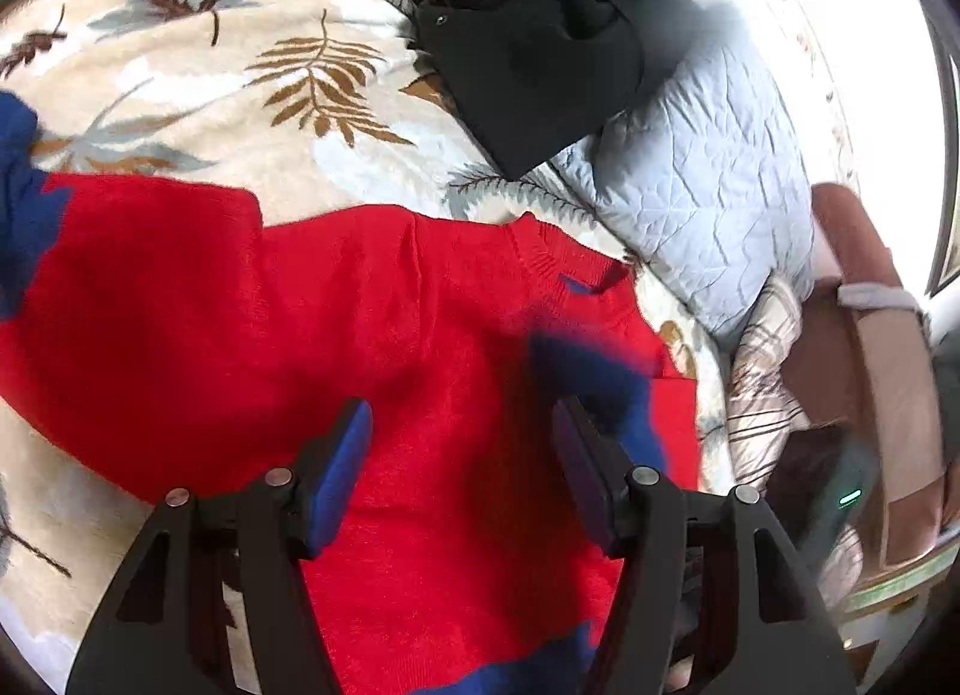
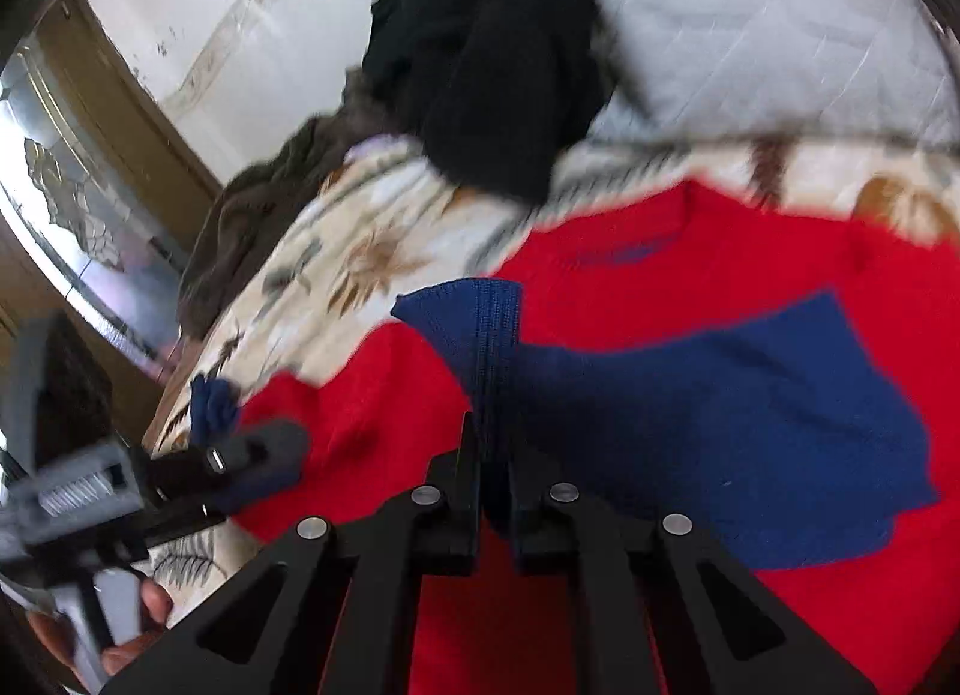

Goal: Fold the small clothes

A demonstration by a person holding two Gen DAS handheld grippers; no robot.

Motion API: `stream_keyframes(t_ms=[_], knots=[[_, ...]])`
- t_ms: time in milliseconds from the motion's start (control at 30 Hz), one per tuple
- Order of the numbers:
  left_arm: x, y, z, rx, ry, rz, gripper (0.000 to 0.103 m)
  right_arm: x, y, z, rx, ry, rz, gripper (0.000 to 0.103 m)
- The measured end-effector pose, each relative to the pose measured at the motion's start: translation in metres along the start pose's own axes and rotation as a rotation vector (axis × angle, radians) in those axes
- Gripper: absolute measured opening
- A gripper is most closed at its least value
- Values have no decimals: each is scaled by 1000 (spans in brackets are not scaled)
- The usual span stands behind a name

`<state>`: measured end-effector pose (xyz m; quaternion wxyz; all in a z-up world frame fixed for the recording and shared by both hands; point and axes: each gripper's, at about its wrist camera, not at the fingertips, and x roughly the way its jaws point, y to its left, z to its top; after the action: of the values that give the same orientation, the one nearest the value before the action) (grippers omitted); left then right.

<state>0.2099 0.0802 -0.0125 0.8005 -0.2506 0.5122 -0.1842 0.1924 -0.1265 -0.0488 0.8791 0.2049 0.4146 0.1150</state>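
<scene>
A red sweater (image 1: pixel 360 335) with blue cuffs and hem lies flat on a leaf-print blanket (image 1: pixel 240 83). My left gripper (image 1: pixel 462 443) is open and empty just above the sweater's body. My right gripper (image 2: pixel 493 449) is shut on the blue sleeve cuff (image 2: pixel 480 311) and holds the blue sleeve end (image 2: pixel 720 395) over the red body (image 2: pixel 780 605), below the collar (image 2: pixel 630 251). The left gripper also shows in the right wrist view (image 2: pixel 258 455), at the sweater's left edge near the other blue cuff (image 2: pixel 210 401).
A black garment (image 1: pixel 540 35) lies beyond the sweater on the blanket. A pale quilted pillow (image 1: pixel 708 185) sits to the right. A brown garment (image 2: pixel 258 215) lies at the bed's far edge. A brown chair (image 1: pixel 870 365) stands beside the bed.
</scene>
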Motion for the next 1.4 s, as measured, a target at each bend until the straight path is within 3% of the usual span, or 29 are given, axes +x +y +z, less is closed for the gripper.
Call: stream_keyframes(t_ms=[100, 200, 267, 367, 467, 533, 567, 600, 700, 800, 833, 867, 967, 1033, 1133, 1200, 1233, 1300, 1400], knots=[[4, 0, -3, -4, 28, -29, 61, 14, 1, -21, 31, 102, 2, 20], [17, -7, -9, 21, 76, -38, 61, -9, 1, -35, -9, 114, 33, 29], [29, -13, -15, 37, 116, -46, 61, -34, -14, -38, 3, 79, 55, 33], [49, -23, -26, 62, 177, -36, 61, -77, -59, -47, 98, -3, 17, 33], [58, -29, -34, 80, 155, -4, 61, -124, -121, -61, 223, -114, -109, 36], [58, -34, -34, 95, 115, 14, 49, -148, -159, -67, 319, -179, -179, 36], [59, -36, -34, 104, 101, 17, 18, -156, -175, -69, 370, -203, -197, 36], [61, -37, -34, 111, 101, 19, 4, -162, -194, -71, 424, -222, -207, 36], [63, -35, -34, 106, 82, 40, 4, -156, -220, -66, 487, -235, -206, 36], [60, -34, -31, 104, 66, 28, 4, -139, -237, -59, 516, -212, -125, 34], [58, -35, -31, 109, 52, 29, 4, -123, -236, -52, 515, -167, -88, 20], [55, -37, -30, 118, 39, 38, 4, -121, -234, -50, 501, -162, -87, 15], [56, -40, -31, 141, 25, 77, 4, -147, -214, -45, 393, -320, -52, 11], [67, -37, -32, 143, 55, 125, 4, -149, -213, -48, 391, -339, -86, 11], [67, -29, -32, 101, 85, 115, 5, -119, -229, -54, 439, -136, -202, 17], [48, -29, -29, 83, 47, 88, 5, -133, -220, -55, 431, -207, -213, 21], [37, -29, -28, 80, 4, 78, 5, -147, -210, -54, 408, -282, -228, 21], [21, -33, -26, 101, -62, 59, 16, -160, -192, -52, 356, -351, -175, 21], [26, -40, -28, 132, -67, 61, 30, -144, -169, -43, 283, -301, -145, 21]])
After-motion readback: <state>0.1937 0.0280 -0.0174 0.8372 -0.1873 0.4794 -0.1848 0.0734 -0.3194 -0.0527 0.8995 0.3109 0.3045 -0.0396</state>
